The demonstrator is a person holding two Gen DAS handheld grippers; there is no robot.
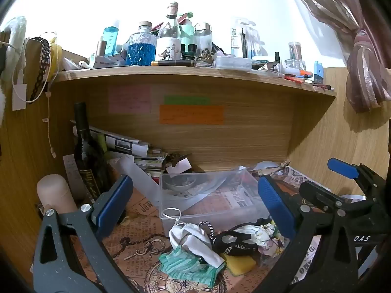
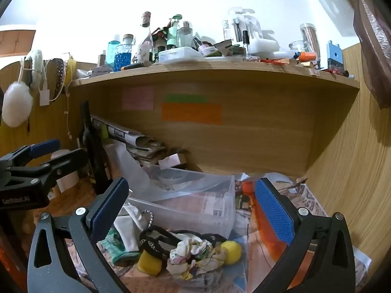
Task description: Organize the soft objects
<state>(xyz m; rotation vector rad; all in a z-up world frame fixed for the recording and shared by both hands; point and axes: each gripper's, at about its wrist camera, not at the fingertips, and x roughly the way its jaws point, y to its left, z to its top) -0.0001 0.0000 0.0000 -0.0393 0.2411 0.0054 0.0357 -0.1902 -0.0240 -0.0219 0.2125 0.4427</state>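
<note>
A heap of soft things lies on the desk in front of a clear plastic bin: a white cloth, a green striped cloth, a black beaded band, a floral scrunchie and a yellow sponge. The right wrist view shows the bin, scrunchie, yellow sponge and a yellow ball. My left gripper is open above the heap, holding nothing. My right gripper is open over the heap, empty; it also shows in the left wrist view.
A dark wine bottle and stacked papers stand at the back left. A crowded wooden shelf of bottles hangs overhead. A beige cylinder stands at the left. Wooden walls close both sides. A curtain hangs at the right.
</note>
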